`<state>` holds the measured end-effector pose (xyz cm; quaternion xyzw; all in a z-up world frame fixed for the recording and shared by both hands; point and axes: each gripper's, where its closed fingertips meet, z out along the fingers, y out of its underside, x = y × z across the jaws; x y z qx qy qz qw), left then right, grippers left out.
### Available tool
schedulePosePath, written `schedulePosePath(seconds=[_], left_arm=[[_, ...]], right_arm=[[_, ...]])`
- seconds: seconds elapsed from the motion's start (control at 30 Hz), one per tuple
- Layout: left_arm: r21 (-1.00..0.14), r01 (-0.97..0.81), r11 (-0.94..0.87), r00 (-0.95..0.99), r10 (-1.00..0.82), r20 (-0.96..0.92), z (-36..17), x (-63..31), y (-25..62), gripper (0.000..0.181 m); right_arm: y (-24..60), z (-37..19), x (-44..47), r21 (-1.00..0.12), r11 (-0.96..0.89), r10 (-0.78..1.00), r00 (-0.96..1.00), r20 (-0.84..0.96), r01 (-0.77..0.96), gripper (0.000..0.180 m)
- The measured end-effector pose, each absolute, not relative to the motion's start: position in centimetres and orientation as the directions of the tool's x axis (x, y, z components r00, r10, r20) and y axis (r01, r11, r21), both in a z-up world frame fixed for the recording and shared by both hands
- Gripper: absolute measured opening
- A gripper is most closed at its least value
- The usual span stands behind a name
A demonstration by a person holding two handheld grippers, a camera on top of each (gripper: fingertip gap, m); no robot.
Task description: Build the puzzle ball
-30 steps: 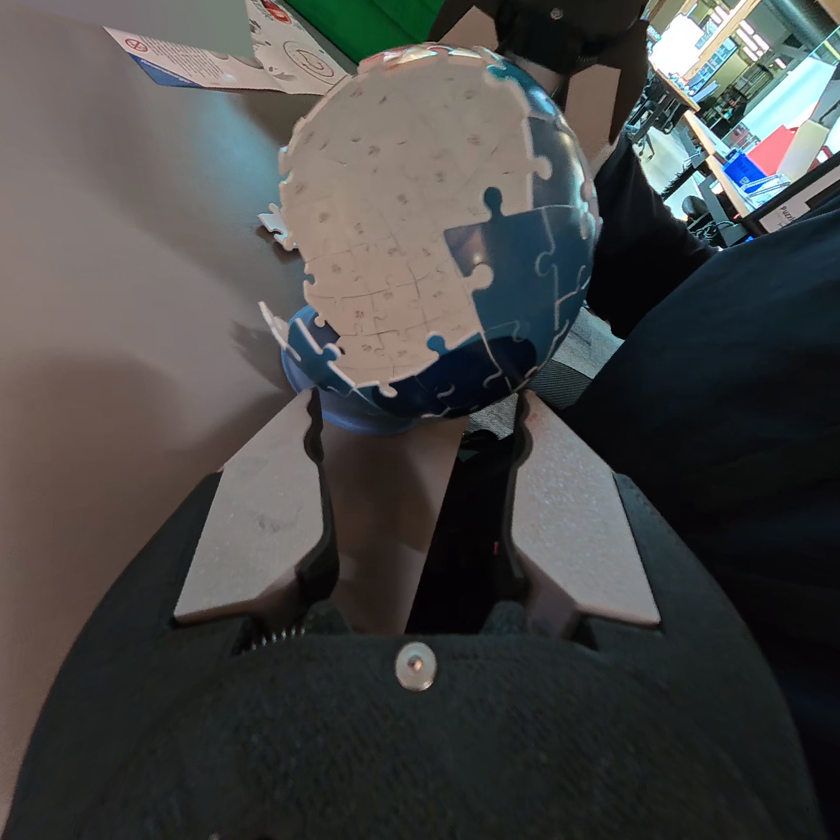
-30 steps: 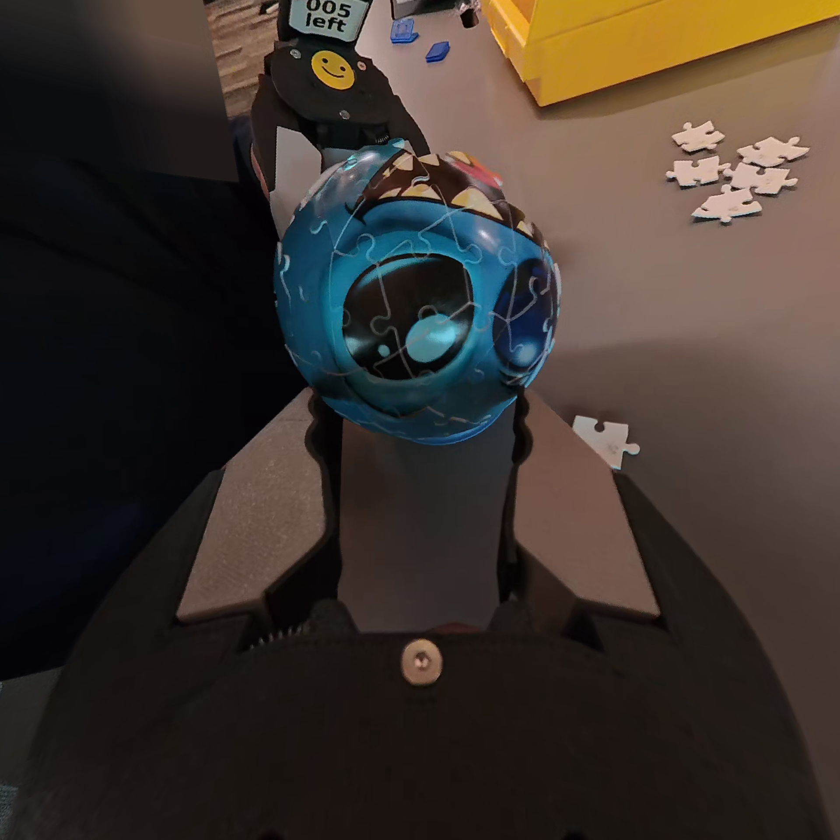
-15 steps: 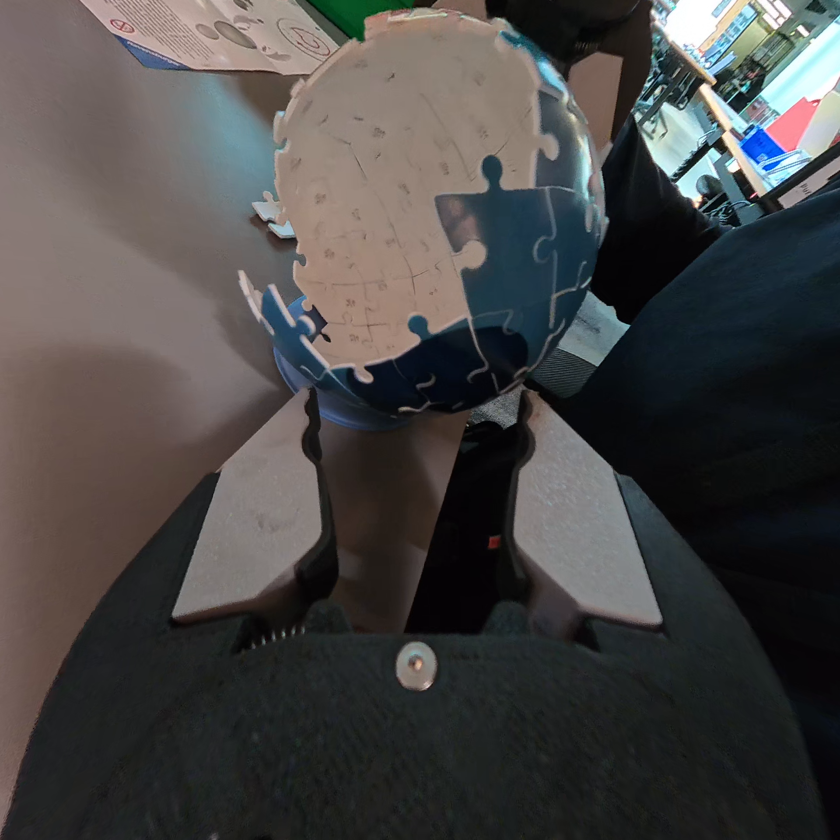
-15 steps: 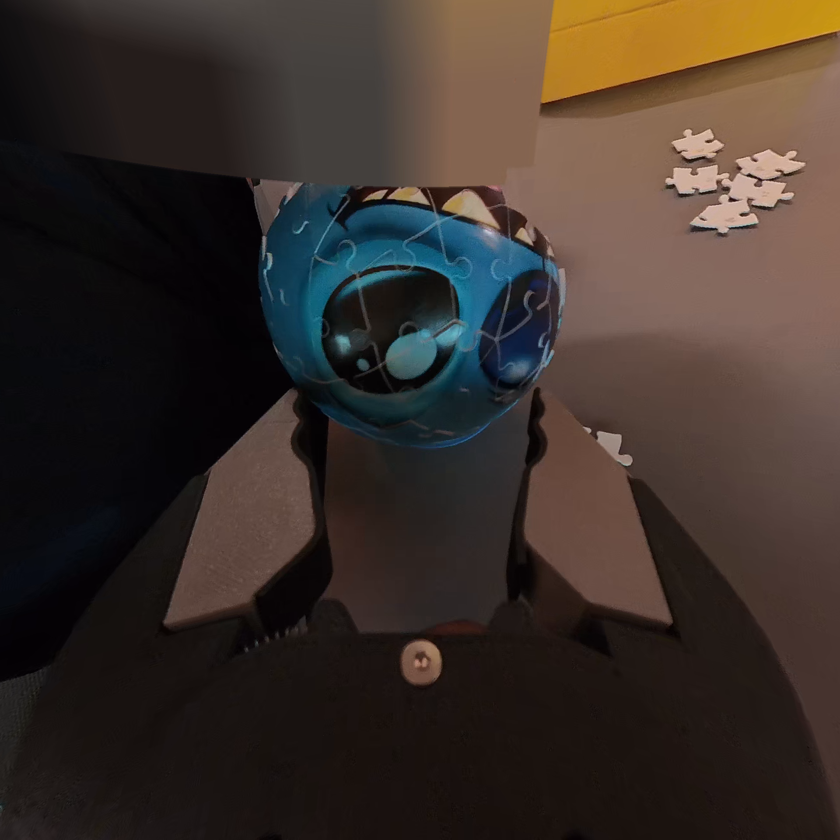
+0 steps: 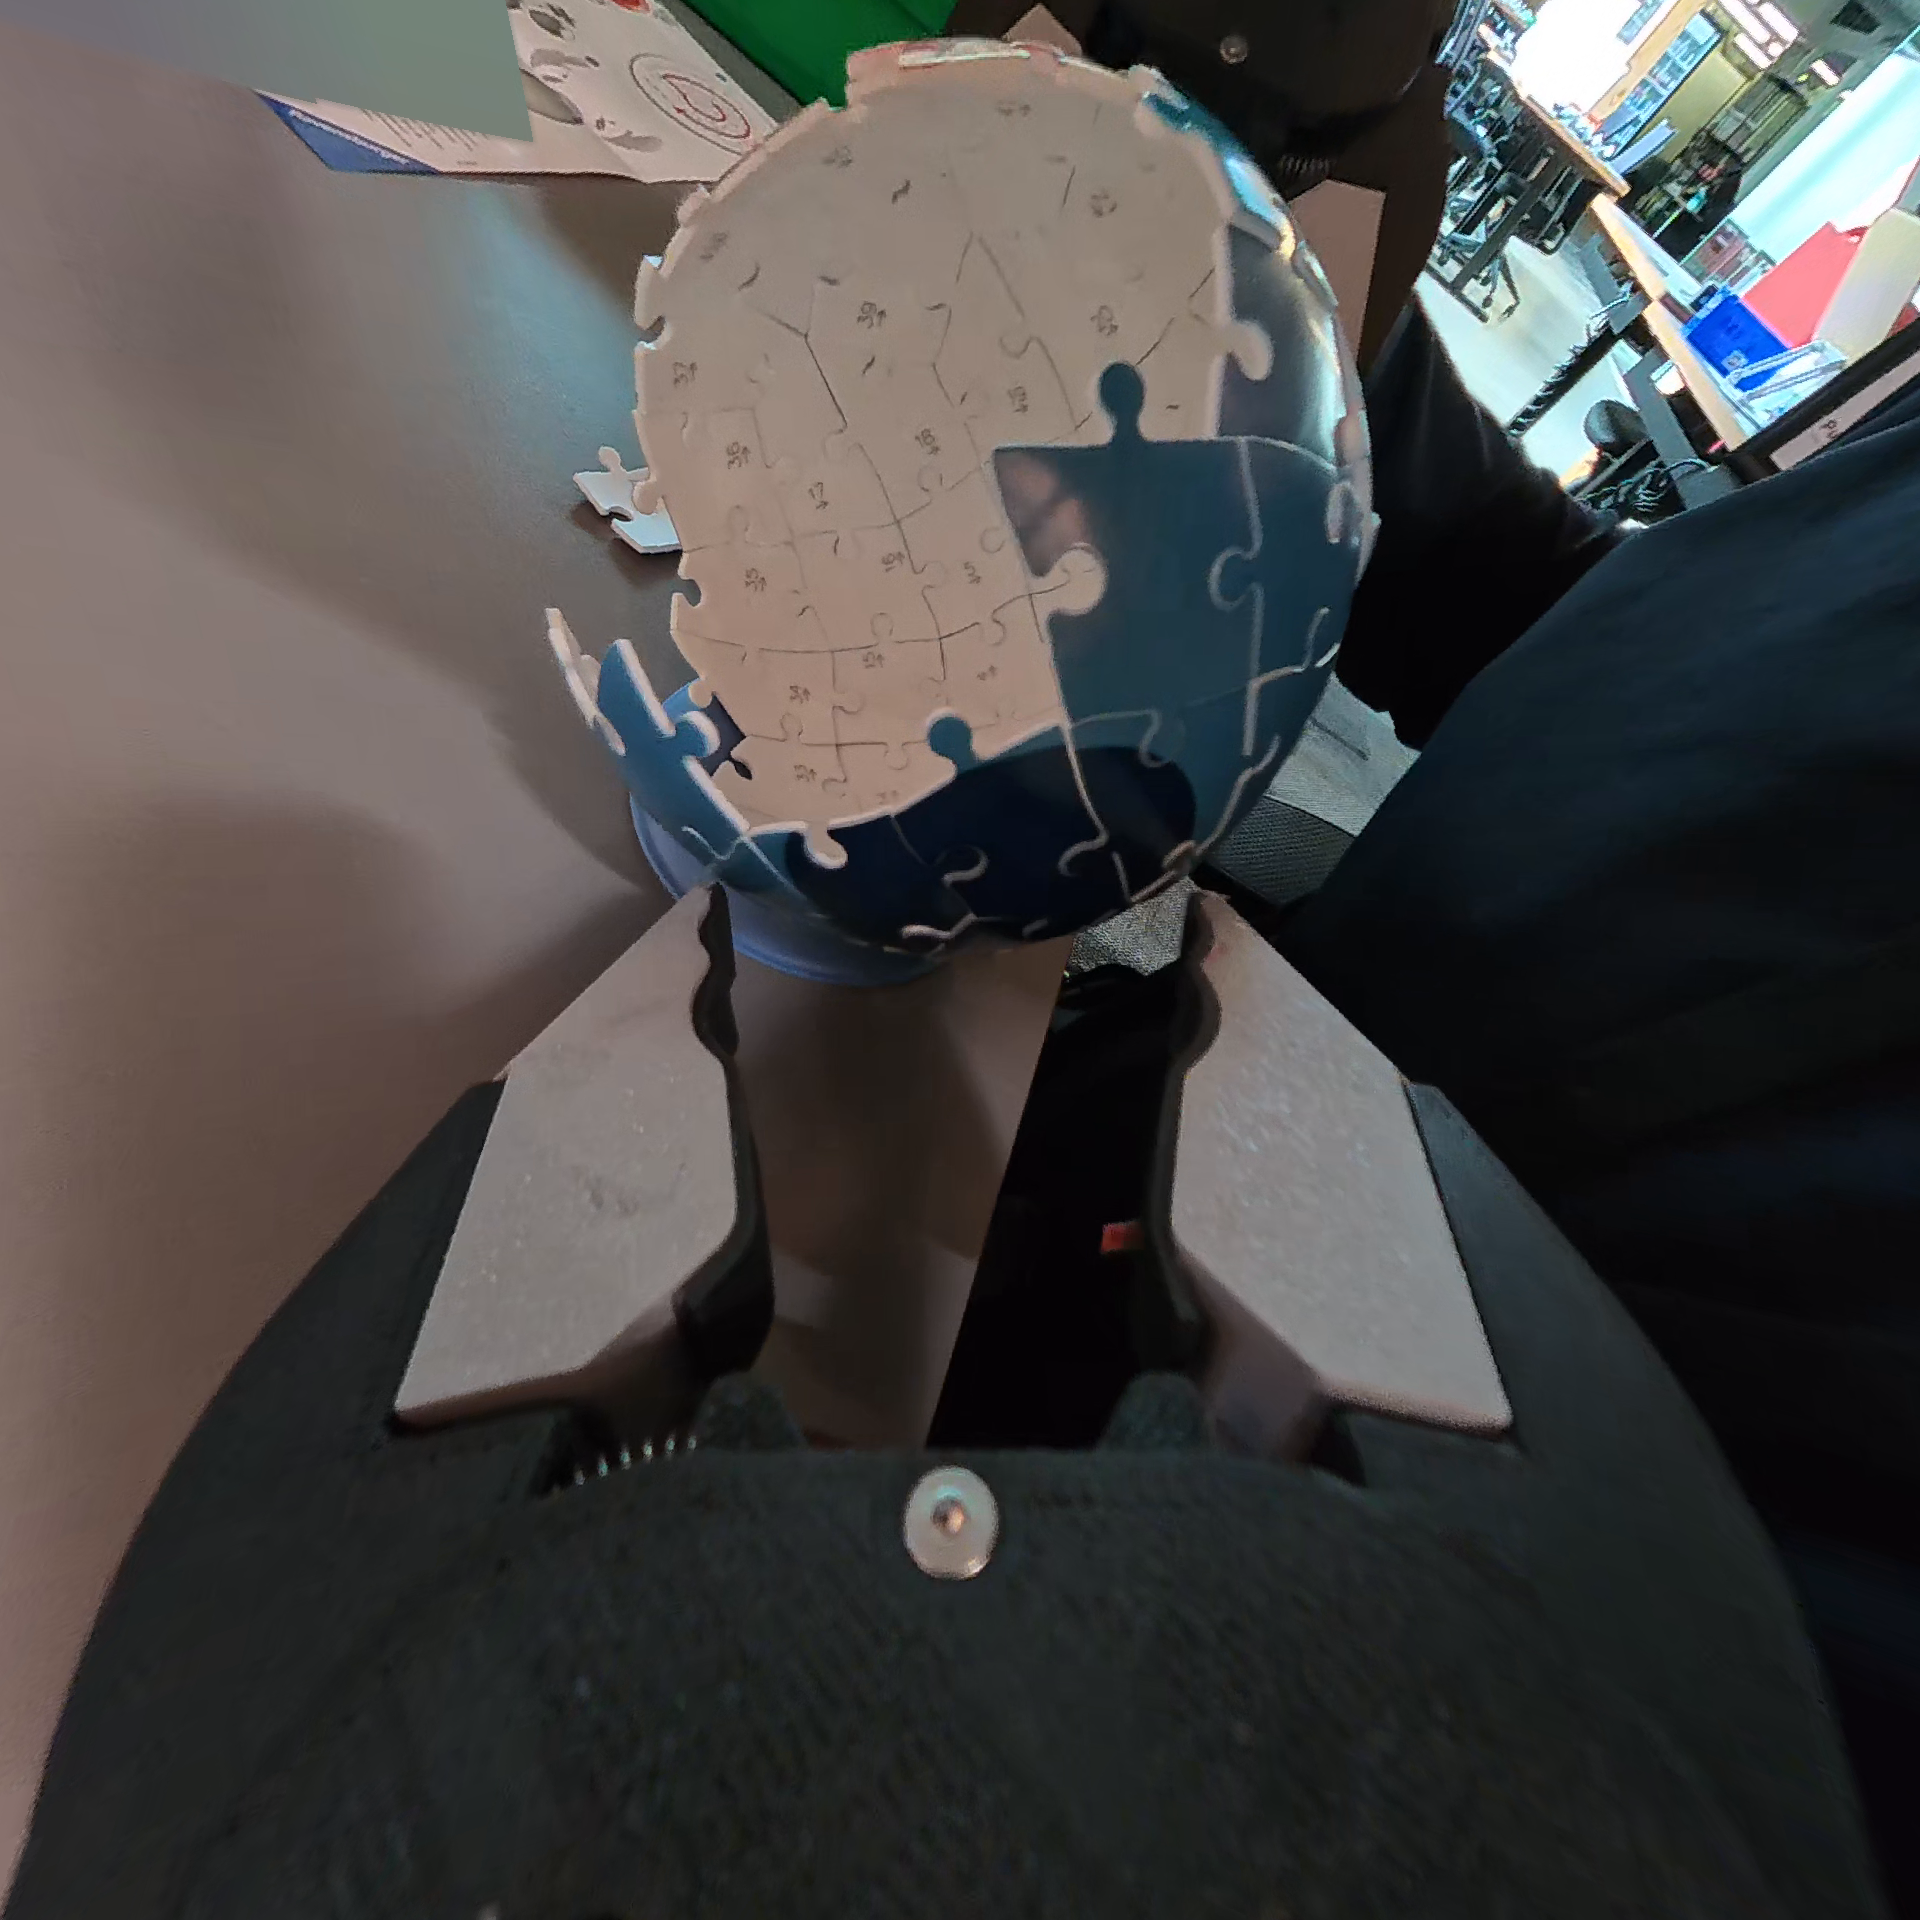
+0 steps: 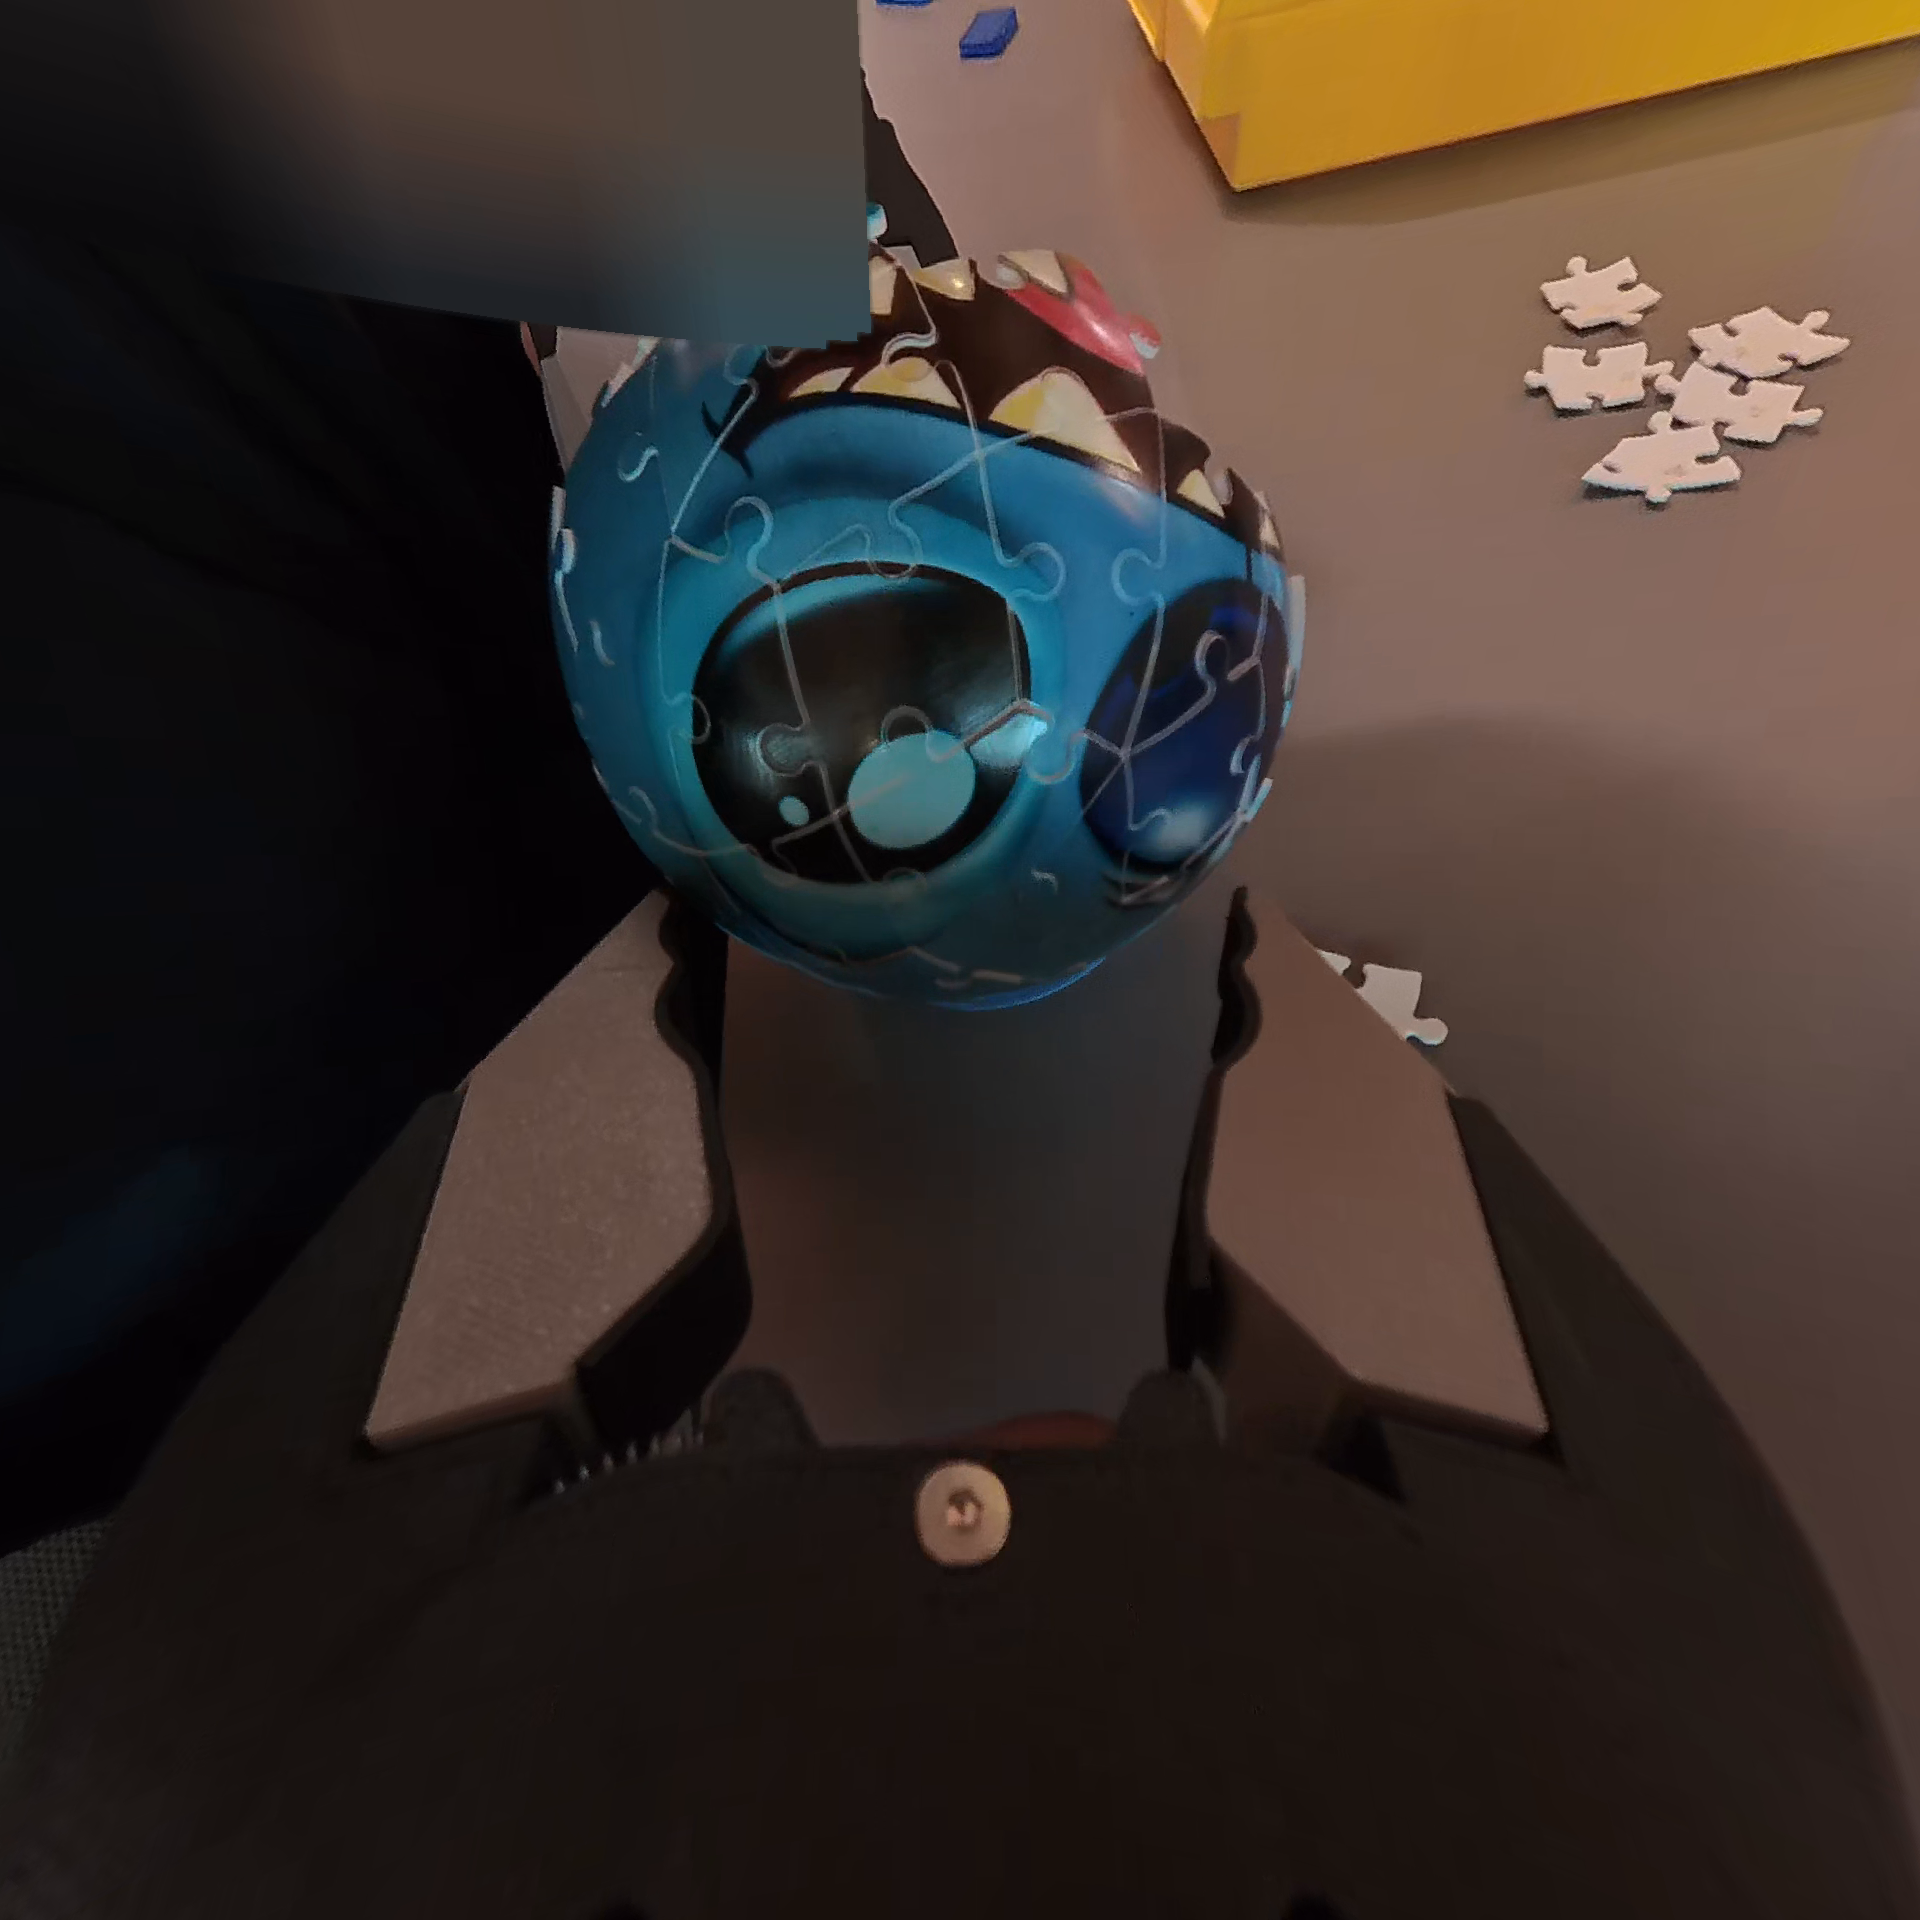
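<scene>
We level both grippers at the puzzle ball (image 5: 997, 499) | left gripper (image 5: 951, 914) fingers apart, cradling its underside | right gripper (image 6: 951, 914) fingers apart, contact unclear.

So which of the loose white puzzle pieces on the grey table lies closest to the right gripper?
The single white puzzle piece just beside the right gripper's right finger; the other five white pieces are clustered farther off, near the yellow box.

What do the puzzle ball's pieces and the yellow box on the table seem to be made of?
The puzzle ball looks like rigid curved plastic: its printed blue face is glossy with highlights, while the inner side is matte white and holds a dome shape. The yellow box looks like smooth, evenly coloured plastic or coated card; its look leaves that open.
</scene>
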<state>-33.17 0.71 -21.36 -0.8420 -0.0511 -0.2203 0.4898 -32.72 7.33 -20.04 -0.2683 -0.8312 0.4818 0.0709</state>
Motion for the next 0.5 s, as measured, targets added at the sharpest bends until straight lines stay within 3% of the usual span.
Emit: schedulePosePath(seconds=[0.5], left_arm=[[-0.805, 0.279, -0.523, 0.912, -0.119, 0.393, -21.53, -33.29, 1.06, 0.085]], right_arm=[[6.56, -19.67, -32.83, -0.866, 0.351, 0.514, -0.846, -0.139, 0.355, 0.101]])
